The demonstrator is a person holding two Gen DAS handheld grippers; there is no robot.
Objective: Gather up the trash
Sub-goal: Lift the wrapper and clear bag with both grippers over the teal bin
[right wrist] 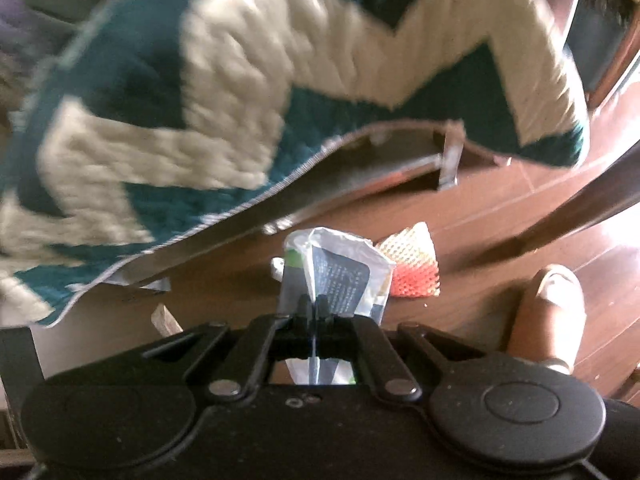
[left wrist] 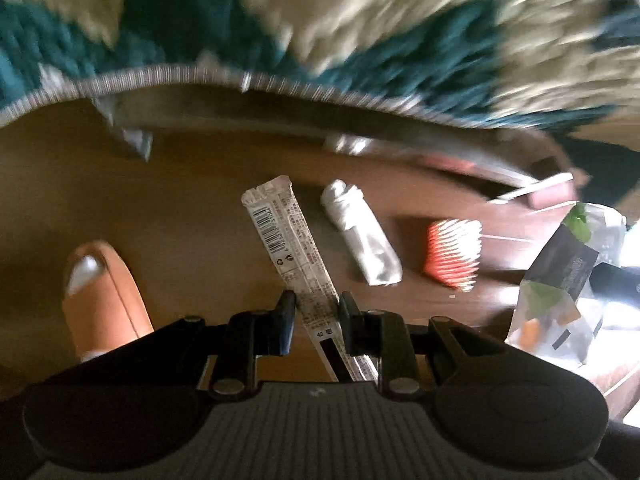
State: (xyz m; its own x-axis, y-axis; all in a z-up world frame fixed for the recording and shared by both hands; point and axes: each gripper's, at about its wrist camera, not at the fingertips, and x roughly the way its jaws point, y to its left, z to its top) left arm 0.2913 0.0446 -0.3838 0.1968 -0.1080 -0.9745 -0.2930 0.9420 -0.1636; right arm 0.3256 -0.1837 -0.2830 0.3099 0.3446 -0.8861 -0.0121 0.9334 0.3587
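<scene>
My left gripper [left wrist: 316,304] is closed around a long white wrapper with a barcode [left wrist: 286,236], which runs up from between its fingers over the wooden floor. A crumpled white tissue roll [left wrist: 360,232] and an orange foam net [left wrist: 452,252] lie on the floor just right of it. My right gripper [right wrist: 316,308] is shut on a white and dark snack bag [right wrist: 336,272]. The bag also shows at the right of the left wrist view [left wrist: 560,280]. The orange foam net [right wrist: 412,264] lies just beyond it.
A teal and cream zigzag rug [left wrist: 360,20] fills the top, its lifted edge [right wrist: 240,208] curling over the brown wooden floor [left wrist: 180,200]. A foot in a brown slipper [left wrist: 100,292] stands at the left, and also shows at right [right wrist: 548,312].
</scene>
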